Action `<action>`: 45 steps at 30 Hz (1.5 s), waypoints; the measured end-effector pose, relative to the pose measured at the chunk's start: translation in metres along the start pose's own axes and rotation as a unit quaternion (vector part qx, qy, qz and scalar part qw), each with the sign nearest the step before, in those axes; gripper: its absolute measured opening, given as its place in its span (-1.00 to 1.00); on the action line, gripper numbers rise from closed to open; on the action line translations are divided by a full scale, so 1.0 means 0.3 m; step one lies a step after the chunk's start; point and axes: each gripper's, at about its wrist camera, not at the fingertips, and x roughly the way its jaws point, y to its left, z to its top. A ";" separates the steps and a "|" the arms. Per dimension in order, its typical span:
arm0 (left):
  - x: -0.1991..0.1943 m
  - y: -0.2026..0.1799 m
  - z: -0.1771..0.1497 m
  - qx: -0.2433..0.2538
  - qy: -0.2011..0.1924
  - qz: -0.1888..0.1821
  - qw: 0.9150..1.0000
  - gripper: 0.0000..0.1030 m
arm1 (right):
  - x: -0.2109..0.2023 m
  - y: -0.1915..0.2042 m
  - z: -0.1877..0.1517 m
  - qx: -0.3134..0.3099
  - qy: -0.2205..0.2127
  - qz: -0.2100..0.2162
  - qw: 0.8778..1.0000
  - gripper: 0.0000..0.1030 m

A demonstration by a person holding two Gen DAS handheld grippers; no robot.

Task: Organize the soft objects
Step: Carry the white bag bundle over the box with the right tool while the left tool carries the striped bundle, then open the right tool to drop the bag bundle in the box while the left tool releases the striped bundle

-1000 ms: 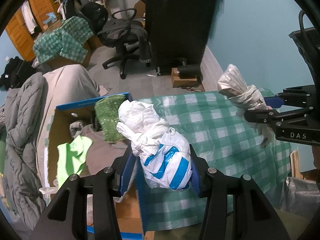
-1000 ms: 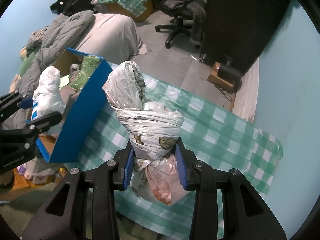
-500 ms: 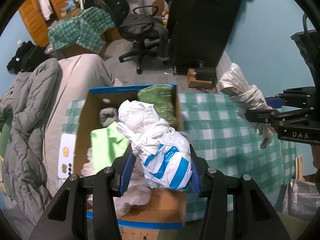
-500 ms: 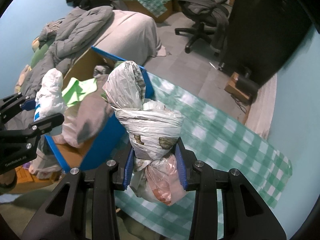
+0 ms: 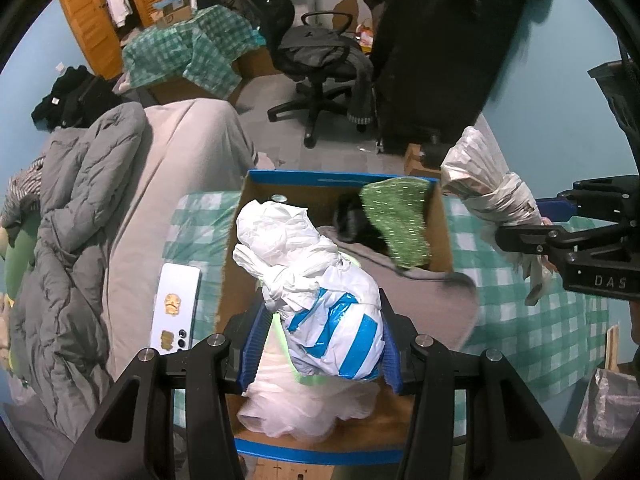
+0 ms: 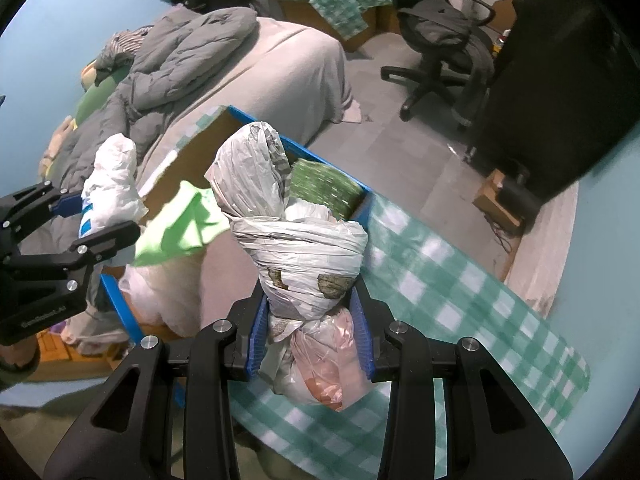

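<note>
Left gripper [image 5: 322, 344] clenched on a knotted white bag with blue stripes [image 5: 316, 300], held over the near end of the blue-rimmed cardboard box [image 5: 340, 178], which sits on a green checked cloth [image 5: 536, 320] and holds a green speckled cloth [image 5: 396, 220], a lime garment [image 6: 180, 224] and grey fabric. Right gripper [image 6: 312, 336] clamps a knotted grey-white bag bundle [image 6: 296, 240] above the cloth, just right of the box. Letters "DAS" [image 5: 610, 281] read on the right gripper's body; other print too small to read.

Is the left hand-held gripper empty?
No, the left hand-held gripper is clamped on a knotted white and blue striped plastic bag above the cardboard box.
</note>
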 end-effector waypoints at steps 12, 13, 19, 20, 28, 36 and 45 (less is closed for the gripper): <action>0.150 0.092 0.012 -0.003 0.035 -0.026 0.999 -0.01 | 0.163 0.106 0.093 0.000 0.035 -0.004 0.999 -0.29; 0.157 0.094 0.013 -0.003 0.037 -0.027 0.999 -0.01 | 0.173 0.111 0.097 0.002 0.037 -0.004 0.999 -0.29; 0.186 0.103 0.013 -0.005 0.049 -0.028 0.998 0.17 | 0.211 0.135 0.119 0.004 0.045 -0.013 0.999 -0.27; 0.186 0.104 0.013 -0.006 0.048 -0.027 0.998 0.26 | 0.213 0.136 0.123 0.006 0.042 -0.016 0.999 -0.25; 0.154 0.106 0.008 0.000 0.034 -0.016 0.999 0.48 | 0.182 0.139 0.130 0.013 0.023 -0.031 0.999 0.14; 0.108 0.112 -0.010 0.000 0.029 -0.008 1.000 0.48 | 0.127 0.144 0.117 0.014 0.011 -0.033 0.999 0.19; 0.012 0.100 -0.029 -0.008 0.011 0.003 1.000 0.56 | 0.033 0.156 0.080 0.011 -0.008 -0.033 0.999 0.31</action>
